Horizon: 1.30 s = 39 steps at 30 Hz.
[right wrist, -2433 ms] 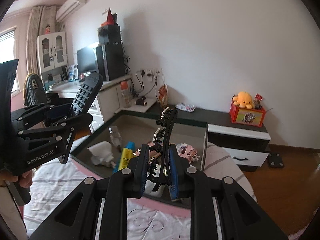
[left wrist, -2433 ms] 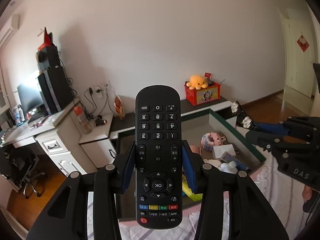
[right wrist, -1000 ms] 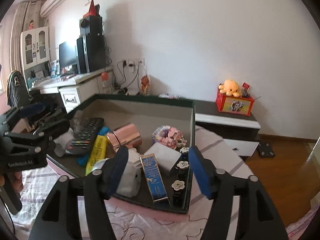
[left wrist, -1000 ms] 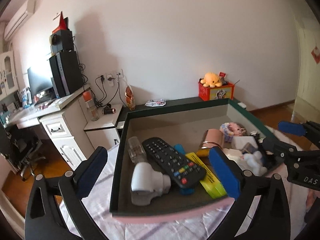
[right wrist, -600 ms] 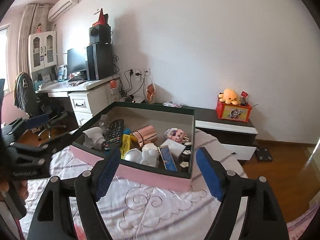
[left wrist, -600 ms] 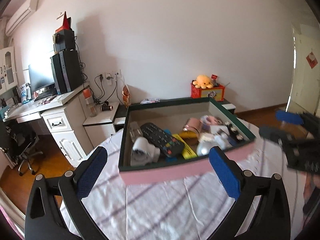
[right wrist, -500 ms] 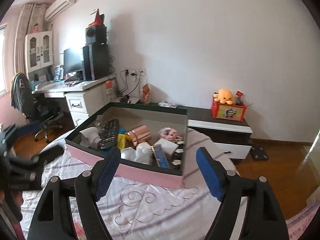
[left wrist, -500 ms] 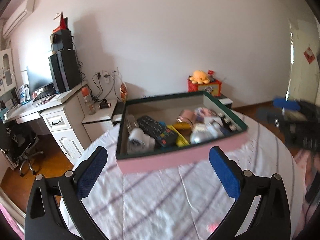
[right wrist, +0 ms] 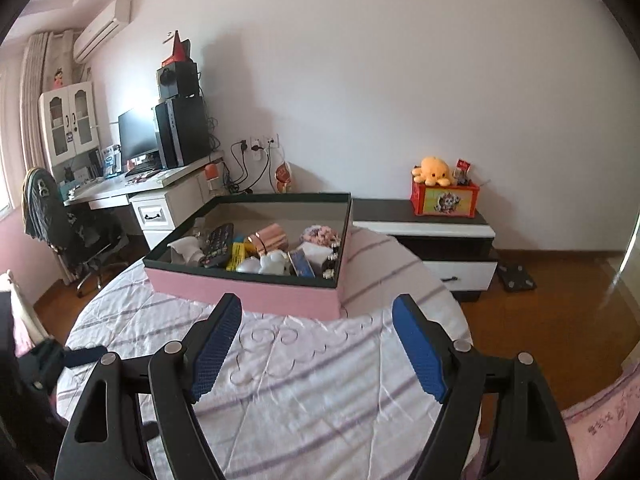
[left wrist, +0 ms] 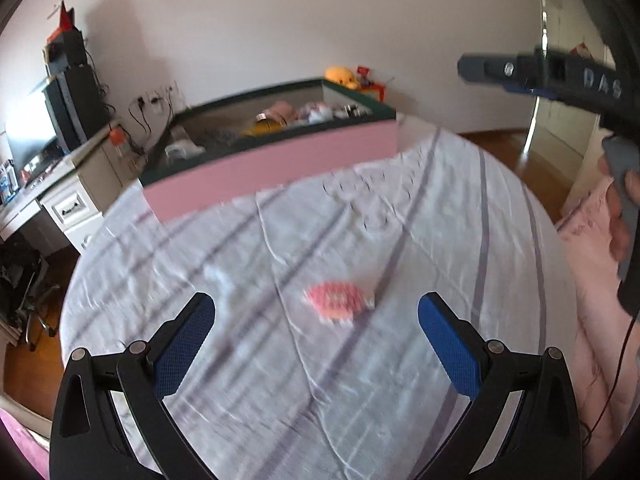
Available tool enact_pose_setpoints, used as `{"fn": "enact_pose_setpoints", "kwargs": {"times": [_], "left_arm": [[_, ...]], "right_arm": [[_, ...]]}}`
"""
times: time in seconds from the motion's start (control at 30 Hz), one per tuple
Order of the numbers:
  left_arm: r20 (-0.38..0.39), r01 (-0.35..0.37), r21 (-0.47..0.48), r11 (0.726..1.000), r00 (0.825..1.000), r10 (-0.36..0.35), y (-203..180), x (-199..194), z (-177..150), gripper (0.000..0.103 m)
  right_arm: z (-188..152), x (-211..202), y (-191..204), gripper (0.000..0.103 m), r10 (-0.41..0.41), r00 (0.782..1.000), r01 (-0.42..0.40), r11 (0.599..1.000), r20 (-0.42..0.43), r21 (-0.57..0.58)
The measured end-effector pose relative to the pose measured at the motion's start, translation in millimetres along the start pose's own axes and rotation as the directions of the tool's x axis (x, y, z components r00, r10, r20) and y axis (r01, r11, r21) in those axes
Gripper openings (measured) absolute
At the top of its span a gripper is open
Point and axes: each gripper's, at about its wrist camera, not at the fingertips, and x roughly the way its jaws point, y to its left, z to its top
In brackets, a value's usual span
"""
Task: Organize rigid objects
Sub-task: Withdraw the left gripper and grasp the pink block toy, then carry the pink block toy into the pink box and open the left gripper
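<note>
Bedroom; round table point(right wrist: 304, 392) under striped cloth, pink box point(right wrist: 256, 292) at its far edge.

Both grippers stood released and empty: left gripper point(left wrist: 316, 344) jaws wide over bare cloth, right gripper point(right wrist: 318, 344) likewise, its jaws having just widened with nothing between them. A pink toy point(left wrist: 336, 303), blurred, lay alone mid-table, well apart from the box and table rim. The remote point(right wrist: 218, 245) and other items sat inside the box. Open cloth surrounded the toy on every side.
</note>
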Motion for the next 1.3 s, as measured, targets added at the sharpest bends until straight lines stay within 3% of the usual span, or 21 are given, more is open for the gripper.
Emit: {"fn": "enact_pose_setpoints", "kwargs": {"times": [0.23, 0.3, 0.37, 0.4, 0.47, 0.73, 0.97, 1.17, 1.23, 1.3], "left_arm": [[-0.058, -0.002, -0.042, 0.999, 0.998, 0.0, 3.4, 21.3, 1.3, 0.101], [-0.062, 0.001, -0.046, 0.999, 0.998, -0.004, 4.0, 26.0, 1.8, 0.089], [-0.095, 0.003, -0.049, 0.999, 0.995, -0.008, 5.5, 34.0, 1.5, 0.066], [-0.091, 0.02, -0.046, 0.999, 0.996, -0.024, 6.8, 36.2, 1.3, 0.063], [-0.08, 0.034, -0.038, 0.999, 0.996, -0.037, 7.3, 35.7, 1.4, 0.043], [-0.077, -0.054, -0.031, 0.998, 0.996, 0.051, 40.6, 39.4, 13.3, 0.043], [-0.1, -0.083, -0.051, 0.995, 0.992, 0.078, 68.3, 49.6, 18.0, 0.043], [-0.096, -0.086, -0.037, 0.996, 0.992, 0.083, 75.6, 57.5, 27.1, 0.043], [-0.095, -0.089, -0.04, 0.995, 0.992, 0.084, 79.7, 59.7, 29.5, 0.043], [-0.094, -0.089, -0.042, 0.995, 0.992, 0.085, 84.1, 62.5, 31.6, 0.043]], "right_arm": [[-5.5, -1.0, -4.1, 0.079, -0.002, 1.0, 0.002, 1.0, -0.013, 0.011], [-6.5, 0.4, -5.7, 0.079, -0.004, 1.0, 0.004, 1.0, -0.016, 0.011], [-7.8, 3.5, -7.5, 0.079, -0.003, 1.0, 0.003, 1.0, -0.022, 0.012], [-7.9, 5.7, -8.1, 0.079, -0.004, 1.0, 0.005, 1.0, -0.027, 0.012], [-8.7, 9.7, -10.2, 0.079, -0.008, 0.999, 0.008, 1.0, -0.034, 0.013], [6.8, 52.4, -19.8, 0.079, -0.019, 0.997, 0.019, 1.0, -0.078, -0.003], [35.2, 127.6, -25.7, 0.079, -0.031, 0.985, 0.029, 0.999, -0.168, -0.014], [45.8, 177.9, -29.4, 0.045, -0.024, 0.965, 0.022, 1.0, -0.262, -0.011], [43.8, 186.0, -32.3, 0.022, -0.014, 0.958, 0.013, 1.0, -0.286, -0.003], [42.7, 189.8, -35.1, 0.015, 0.036, 0.954, -0.032, 0.999, -0.296, 0.019]]}}
